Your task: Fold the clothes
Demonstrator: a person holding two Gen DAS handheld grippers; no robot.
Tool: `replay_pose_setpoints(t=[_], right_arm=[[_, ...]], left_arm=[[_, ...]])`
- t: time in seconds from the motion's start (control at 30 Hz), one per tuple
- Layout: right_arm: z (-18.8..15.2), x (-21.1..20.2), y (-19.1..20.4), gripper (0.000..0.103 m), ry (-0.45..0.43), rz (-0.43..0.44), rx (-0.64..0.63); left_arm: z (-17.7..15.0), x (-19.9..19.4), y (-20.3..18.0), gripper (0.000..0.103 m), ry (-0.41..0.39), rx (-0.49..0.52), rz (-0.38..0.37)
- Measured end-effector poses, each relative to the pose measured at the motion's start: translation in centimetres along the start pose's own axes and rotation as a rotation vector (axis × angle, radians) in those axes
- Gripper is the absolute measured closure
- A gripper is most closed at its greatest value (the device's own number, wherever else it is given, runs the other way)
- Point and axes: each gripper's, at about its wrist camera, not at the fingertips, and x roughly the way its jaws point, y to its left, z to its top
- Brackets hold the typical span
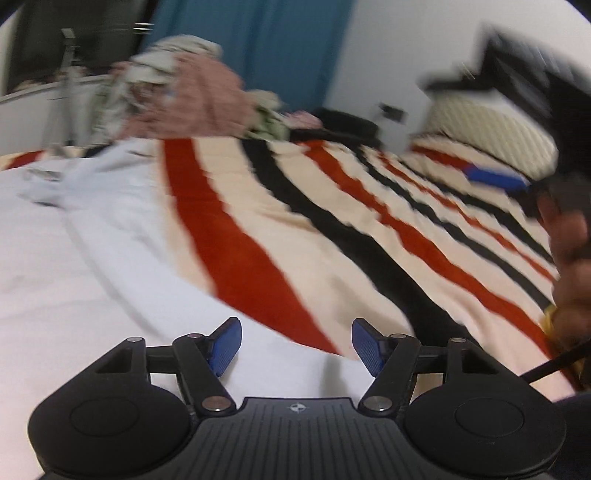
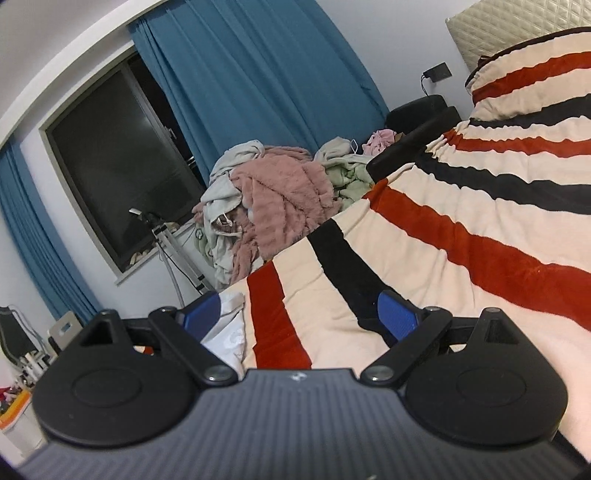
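Note:
A white garment (image 1: 92, 251) lies spread on the striped bed cover (image 1: 332, 206) at the left of the left wrist view. My left gripper (image 1: 295, 345) is open and empty, just above the garment's near edge. My right gripper (image 2: 301, 317) is open and empty above the striped cover (image 2: 461, 229); a white corner of the garment (image 2: 229, 325) shows by its left finger. The right gripper also shows blurred at the far right of the left wrist view (image 1: 517, 181), held by a hand. A pile of unfolded clothes (image 2: 273, 199) sits at the bed's far end.
The clothes pile, pink and pale green, also shows in the left wrist view (image 1: 184, 96). Blue curtains (image 2: 258, 74) and a dark window (image 2: 118, 162) stand behind. A quilted headboard (image 2: 517, 29) is at the right. A tripod (image 2: 173, 247) stands by the bed.

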Motion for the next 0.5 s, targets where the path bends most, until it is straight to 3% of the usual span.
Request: replay_pose_setpoints(t=[0.13, 0.23, 0.27, 0.33, 0.5], right_arm=[[-0.5, 0.4, 0.2, 0.01, 0.004, -0.001, -0.046], [-0.6, 0.9, 0.1, 0.01, 0.01, -0.017, -0.065], [-0.6, 1.0, 0.0, 0.01, 0.013, -0.021, -0.066], [-0.7, 1.1, -0.2, 0.01, 0.017, -0.03, -0.068], [-0.7, 0.6, 0.3, 0.01, -0.011, -0.063, -0.115]], left_arm=[[-1.7, 3.6, -2.3, 0.037, 0.064, 0.056, -0.085], [-2.4, 5.1, -2.6, 0.067, 0.084, 0.067, -0.062], [-2.3, 5.1, -2.3, 0.083, 0.081, 0.047, -0.051], [-2.2, 5.0, -1.8, 0.095, 0.074, 0.007, -0.029], [-0.2, -1.1, 0.0, 0.095, -0.053, -0.08, -0.049]])
